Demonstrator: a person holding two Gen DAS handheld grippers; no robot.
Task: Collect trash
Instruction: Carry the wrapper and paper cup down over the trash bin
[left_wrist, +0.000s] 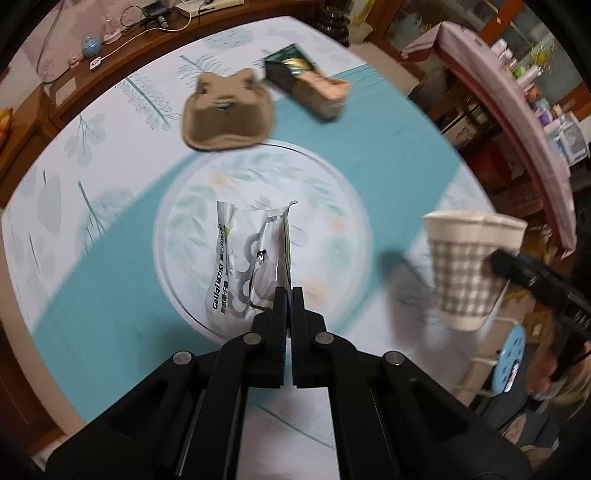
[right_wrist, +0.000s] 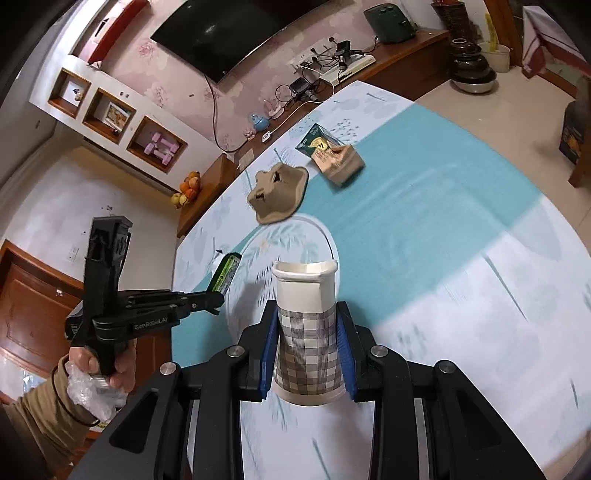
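Observation:
My left gripper (left_wrist: 289, 293) is shut on the edge of a crumpled silver-white snack wrapper (left_wrist: 247, 258), which hangs above the round glass disc (left_wrist: 332, 199) on the table. In the right wrist view the same gripper (right_wrist: 218, 299) pinches the wrapper (right_wrist: 226, 273) at the left, held by a hand. My right gripper (right_wrist: 306, 314) is shut on a white paper cup with a grey check pattern (right_wrist: 306, 332); its blue pads squeeze the cup's sides and the rim is dented. The cup (left_wrist: 465, 266) also shows at the right of the left wrist view, lifted off the table.
A brown animal-shaped pouch (left_wrist: 229, 110) and a tan carton with a green packet (left_wrist: 314, 88) lie at the far side of the teal-and-white tablecloth (left_wrist: 110, 295). A blue stool (left_wrist: 513, 354) stands beside the table. A wooden sideboard (right_wrist: 406, 48) with cables lines the wall.

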